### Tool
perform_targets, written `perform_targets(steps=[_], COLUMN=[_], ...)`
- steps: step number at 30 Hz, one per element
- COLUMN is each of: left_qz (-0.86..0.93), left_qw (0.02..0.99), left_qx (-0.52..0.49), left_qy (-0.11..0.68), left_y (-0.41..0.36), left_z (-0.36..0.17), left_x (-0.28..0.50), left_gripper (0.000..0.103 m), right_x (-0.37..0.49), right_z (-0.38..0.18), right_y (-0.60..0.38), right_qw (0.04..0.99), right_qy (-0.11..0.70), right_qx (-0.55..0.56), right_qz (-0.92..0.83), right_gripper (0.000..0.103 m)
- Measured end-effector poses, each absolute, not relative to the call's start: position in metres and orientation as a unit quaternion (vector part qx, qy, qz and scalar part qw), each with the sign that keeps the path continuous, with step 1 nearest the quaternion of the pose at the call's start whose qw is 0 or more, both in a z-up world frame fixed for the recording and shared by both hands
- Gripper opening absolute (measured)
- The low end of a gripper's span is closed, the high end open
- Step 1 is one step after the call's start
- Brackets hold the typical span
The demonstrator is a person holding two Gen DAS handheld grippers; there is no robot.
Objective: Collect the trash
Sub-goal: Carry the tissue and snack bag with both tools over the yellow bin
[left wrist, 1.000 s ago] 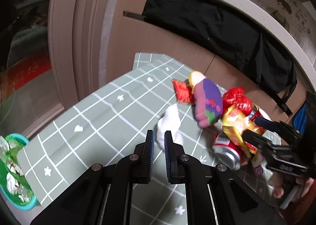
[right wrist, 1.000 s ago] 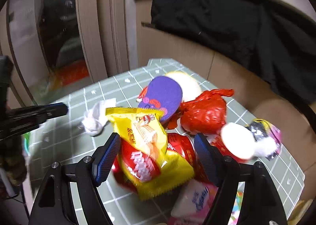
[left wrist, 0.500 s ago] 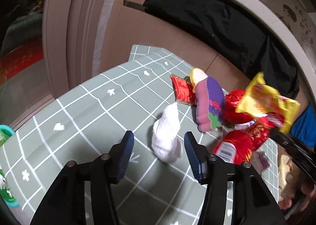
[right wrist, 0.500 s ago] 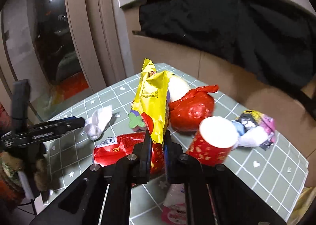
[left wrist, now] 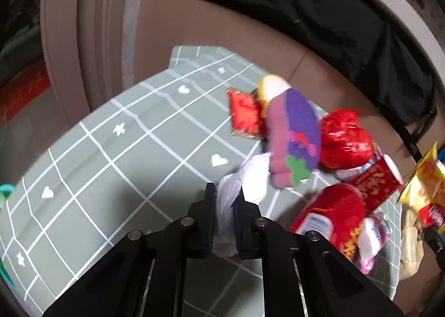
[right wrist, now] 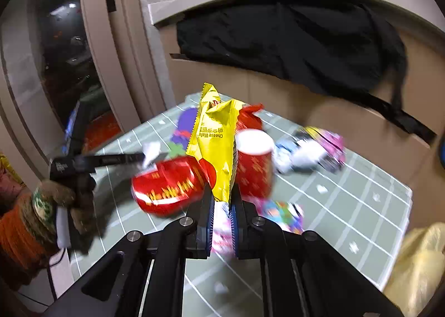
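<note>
My left gripper is shut on a crumpled white tissue that rests on the green checked table. Seen from the right wrist view, that left gripper pinches the tissue at the left. My right gripper is shut on the lower edge of a yellow wafer wrapper, lifted above the table. The same wrapper hangs at the far right of the left wrist view. Trash lies in a pile: a red can, a red paper cup, a red plastic bag.
A purple and pink sock and a red packet lie at the pile's far side. Pink and white wrappers sit at the right. A teal bin edge shows at the far left. A person's gloved hand holds the left gripper. Cardboard and black cloth stand behind.
My left gripper opened around the white tissue, then closed on it. My right gripper closed on the yellow wrapper and raised it off the pile.
</note>
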State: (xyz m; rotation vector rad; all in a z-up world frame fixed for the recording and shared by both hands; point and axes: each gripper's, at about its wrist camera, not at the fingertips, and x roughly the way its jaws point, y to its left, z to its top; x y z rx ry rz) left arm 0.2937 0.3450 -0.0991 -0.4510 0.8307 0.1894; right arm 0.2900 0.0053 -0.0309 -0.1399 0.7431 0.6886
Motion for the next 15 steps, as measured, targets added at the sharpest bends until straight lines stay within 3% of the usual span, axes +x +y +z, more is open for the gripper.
perform_targets(steps=[3, 6, 7, 9, 15], left_qz=[0.08, 0.068, 0.062, 0.046, 0.024], left_qw=[0.899, 0.911, 0.914, 0.918, 0.922], left_qx=[-0.21, -0.197, -0.195, -0.195, -0.182], left_qy=[0.376, 0.357, 0.351, 0.343, 0.34], left_y=[0.335, 0.323, 0.318, 0.307, 0.281], left_z=[-0.08, -0.063, -0.059, -0.05, -0.039], left_x=[0.28, 0.271, 0.268, 0.262, 0.255], left_gripper=[0.012, 0.012, 0.012, 0.012, 0.012], right_x=[0.282, 0.271, 0.266, 0.258, 0.248], right_z=[-0.04, -0.056, -0.06, -0.067, -0.075], right_y=[-0.016, -0.036, -0.041, -0.049, -0.065], right_qw=[0.868, 0.859, 0.859, 0.859, 0.851], right_qy=[0.377, 0.401, 0.402, 0.402, 0.406], right_qx=[-0.069, -0.069, -0.072, -0.082, -0.088], right_qz=[0.315, 0.312, 0.309, 0.305, 0.321], right_gripper=[0.01, 0.018, 0.022, 0.044, 0.045])
